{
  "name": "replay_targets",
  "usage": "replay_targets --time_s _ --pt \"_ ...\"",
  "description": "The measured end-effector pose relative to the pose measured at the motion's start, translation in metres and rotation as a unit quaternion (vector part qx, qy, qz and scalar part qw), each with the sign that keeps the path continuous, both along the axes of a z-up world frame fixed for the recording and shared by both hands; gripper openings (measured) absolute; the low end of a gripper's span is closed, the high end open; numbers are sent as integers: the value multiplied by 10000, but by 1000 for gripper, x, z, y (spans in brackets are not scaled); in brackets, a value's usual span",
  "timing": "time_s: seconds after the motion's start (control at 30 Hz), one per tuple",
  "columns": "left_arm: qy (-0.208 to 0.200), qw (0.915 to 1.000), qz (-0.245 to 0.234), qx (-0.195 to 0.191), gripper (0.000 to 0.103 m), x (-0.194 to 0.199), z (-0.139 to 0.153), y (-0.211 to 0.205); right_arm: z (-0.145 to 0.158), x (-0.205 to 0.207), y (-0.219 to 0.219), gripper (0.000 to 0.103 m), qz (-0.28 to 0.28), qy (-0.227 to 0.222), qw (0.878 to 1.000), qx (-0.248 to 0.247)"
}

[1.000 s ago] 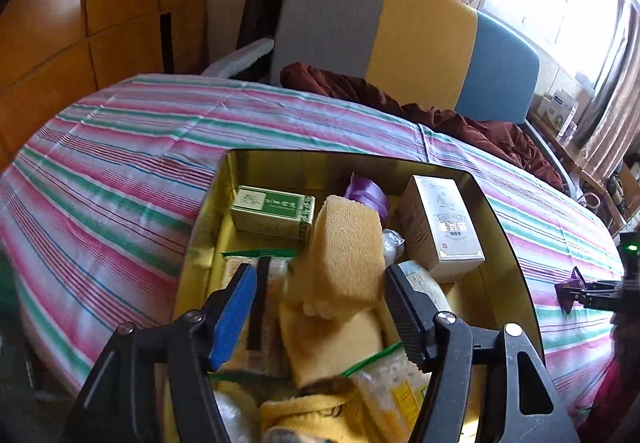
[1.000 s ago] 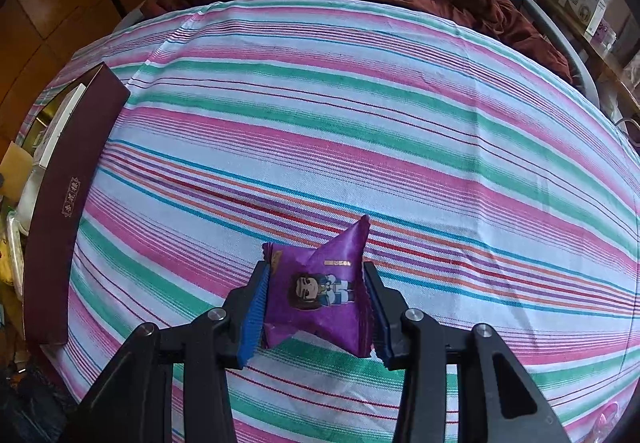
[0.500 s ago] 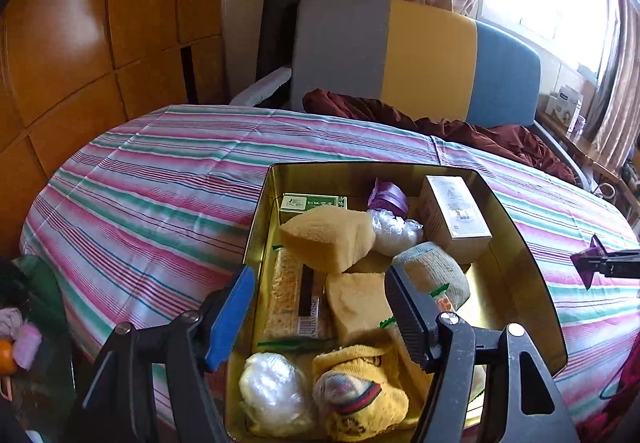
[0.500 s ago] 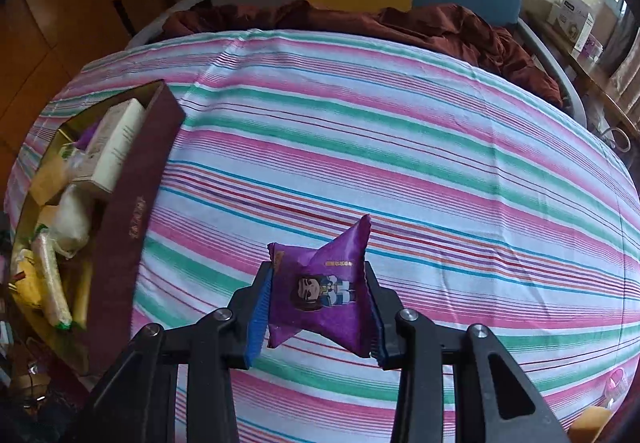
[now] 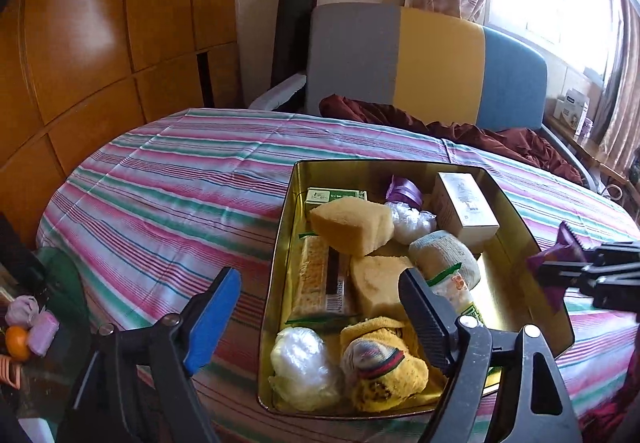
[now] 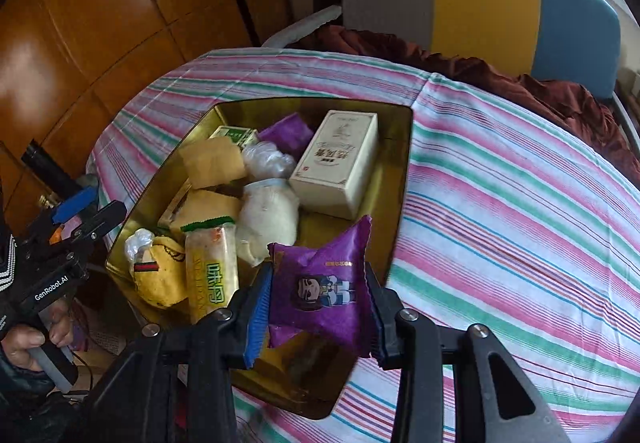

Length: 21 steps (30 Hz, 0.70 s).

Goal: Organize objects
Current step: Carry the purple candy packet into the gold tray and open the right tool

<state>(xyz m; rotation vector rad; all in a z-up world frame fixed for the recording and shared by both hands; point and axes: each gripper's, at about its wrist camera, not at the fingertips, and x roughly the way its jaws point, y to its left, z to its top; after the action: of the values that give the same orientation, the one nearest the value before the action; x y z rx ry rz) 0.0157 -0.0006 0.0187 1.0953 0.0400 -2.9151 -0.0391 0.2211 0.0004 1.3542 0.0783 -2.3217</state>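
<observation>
A gold tin box (image 5: pixel 520 219) (image 6: pixel 404 179) on the striped tablecloth holds sponges, a white carton (image 5: pixel 466 209) (image 6: pixel 340 163), a yellow sock, wrapped snacks and a purple packet. My right gripper (image 6: pixel 318 307) is shut on a purple snack packet (image 6: pixel 324 287) and holds it above the box's near right corner; the packet also shows at the right of the left wrist view (image 5: pixel 554 263). My left gripper (image 5: pixel 316 307) is open and empty, above the box's near left edge.
A striped tablecloth (image 5: pixel 168 195) covers the round table. A grey, yellow and blue chair (image 5: pixel 424 63) with a dark red cloth (image 5: pixel 472 131) stands behind it. Wooden panels (image 5: pixel 100 43) are at the left. Small items, an orange among them (image 5: pixel 16 341), lie below the table's left edge.
My right gripper has carried the purple packet left from over the cloth to above the box. My left gripper has pulled back and up from the box's contents, staying open.
</observation>
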Motion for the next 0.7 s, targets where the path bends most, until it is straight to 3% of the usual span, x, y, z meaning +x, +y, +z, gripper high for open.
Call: replay_targets --time_s 0.13,0.33,0.57,0.7 --pt "4 10000 42 10 89 3 -1 -2 -15 1 -22 43 -34 14 9991 412" --pt "9 10000 24 -29 102 5 0 -1 -27 1 -37 46 -41 -79 9991 410" --pt "-47 10000 55 -52 103 10 -2 2 -28 4 -33 48 -305 -1 9992 274" --pt "-69 9999 83 62 103 11 -2 1 -19 12 -25 48 -670 270 9972 215"
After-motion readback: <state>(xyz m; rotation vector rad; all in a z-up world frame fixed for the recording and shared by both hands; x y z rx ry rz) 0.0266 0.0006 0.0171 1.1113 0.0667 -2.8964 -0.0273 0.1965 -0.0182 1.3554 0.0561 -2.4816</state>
